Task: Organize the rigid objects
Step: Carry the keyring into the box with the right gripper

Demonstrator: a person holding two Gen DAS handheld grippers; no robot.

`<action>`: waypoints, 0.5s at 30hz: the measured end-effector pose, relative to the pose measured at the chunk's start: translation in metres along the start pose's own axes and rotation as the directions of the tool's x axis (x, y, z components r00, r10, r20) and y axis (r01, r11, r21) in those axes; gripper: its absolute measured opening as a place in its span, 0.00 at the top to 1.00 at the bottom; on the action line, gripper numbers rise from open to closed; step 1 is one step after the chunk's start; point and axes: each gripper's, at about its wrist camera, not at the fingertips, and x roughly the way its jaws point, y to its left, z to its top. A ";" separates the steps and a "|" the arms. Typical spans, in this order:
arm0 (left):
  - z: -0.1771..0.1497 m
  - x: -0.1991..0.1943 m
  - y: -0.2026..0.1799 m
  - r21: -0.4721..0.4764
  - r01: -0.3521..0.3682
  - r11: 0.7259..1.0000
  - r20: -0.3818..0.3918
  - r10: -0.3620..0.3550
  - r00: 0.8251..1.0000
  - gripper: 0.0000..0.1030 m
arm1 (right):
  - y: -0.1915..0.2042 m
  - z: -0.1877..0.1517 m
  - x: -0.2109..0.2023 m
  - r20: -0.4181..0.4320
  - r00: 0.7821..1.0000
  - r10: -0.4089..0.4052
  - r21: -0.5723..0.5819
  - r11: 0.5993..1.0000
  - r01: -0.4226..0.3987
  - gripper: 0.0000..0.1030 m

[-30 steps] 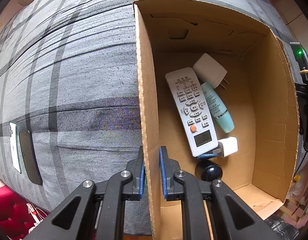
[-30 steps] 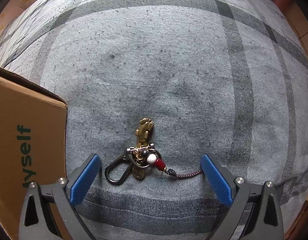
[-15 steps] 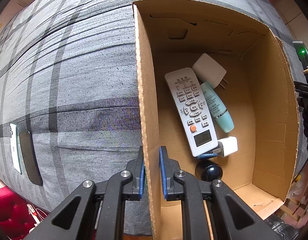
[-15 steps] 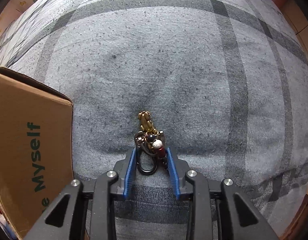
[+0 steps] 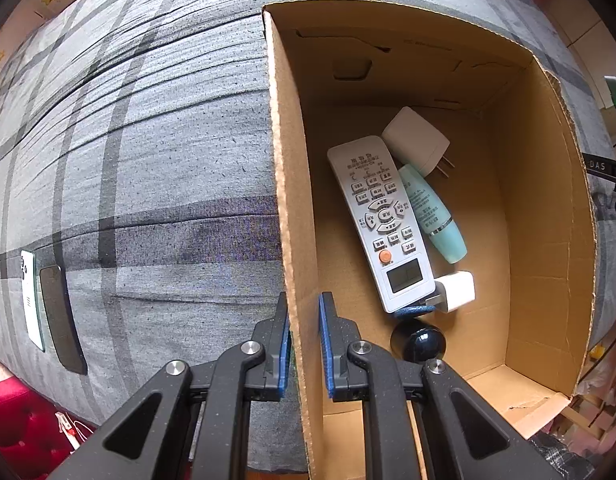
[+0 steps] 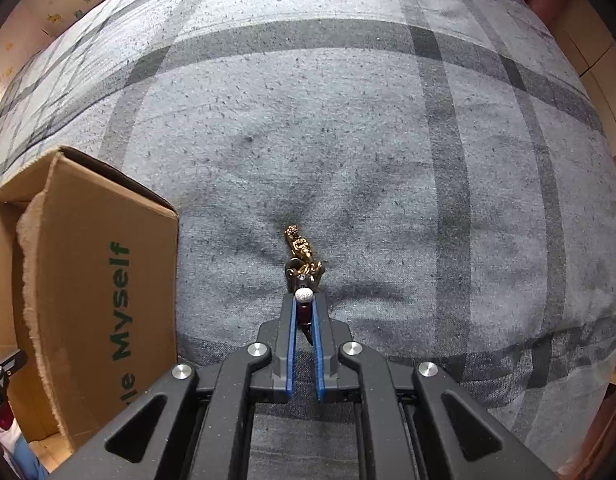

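Left wrist view: the left tool (image 5: 304,332) clamps the box (image 5: 292,184) wall. Inside lie one remote (image 5: 381,220) running 11 to 5 o'clock, two chargers (image 5: 417,140), one tube (image 5: 431,212), one dark ball (image 5: 419,342).

Right wrist view: the right tool (image 6: 304,312) pinches one keychain (image 6: 302,256), hanging toward 12 o'clock above the bed (image 6: 347,120).

My left claw (image 5: 304,344) straddles the near wall of the box (image 5: 292,200), which stands on the bed (image 5: 148,160). In the box, the remote (image 5: 381,222) lies left of the tube (image 5: 431,212), a charger (image 5: 415,140) behind them, a small plug (image 5: 455,290) and a ball (image 5: 417,342) nearer me. Two phones (image 5: 48,312) lie far left on the bed. My right claw (image 6: 304,312) grips the keychain (image 6: 302,256), right of the box.
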 end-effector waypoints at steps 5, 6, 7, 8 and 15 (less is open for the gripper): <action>-0.001 -0.002 -0.001 0.004 0.000 1.000 0.004 0.000 1.000 0.87 | 0.006 -0.001 -0.019 0.025 1.000 0.013 0.005 1.000 -0.013 0.94; -0.001 -0.002 -0.001 0.004 0.001 1.000 0.004 -0.001 1.000 0.87 | 0.007 0.000 -0.023 0.030 0.999 0.013 0.006 1.000 -0.013 0.94; -0.001 -0.002 -0.001 0.005 0.001 1.000 0.005 -0.001 1.000 0.87 | 0.009 0.000 -0.026 0.035 0.999 0.012 0.006 1.000 -0.013 0.94; -0.001 -0.003 -0.001 0.006 0.002 1.000 0.005 -0.002 1.000 0.87 | 0.009 -0.001 -0.030 0.037 0.999 0.012 0.006 1.000 -0.012 0.95; -0.002 -0.003 -0.002 0.011 0.005 1.000 0.010 -0.005 1.000 0.87 | 0.016 -0.013 -0.058 0.060 0.998 0.006 -0.005 1.000 -0.006 0.95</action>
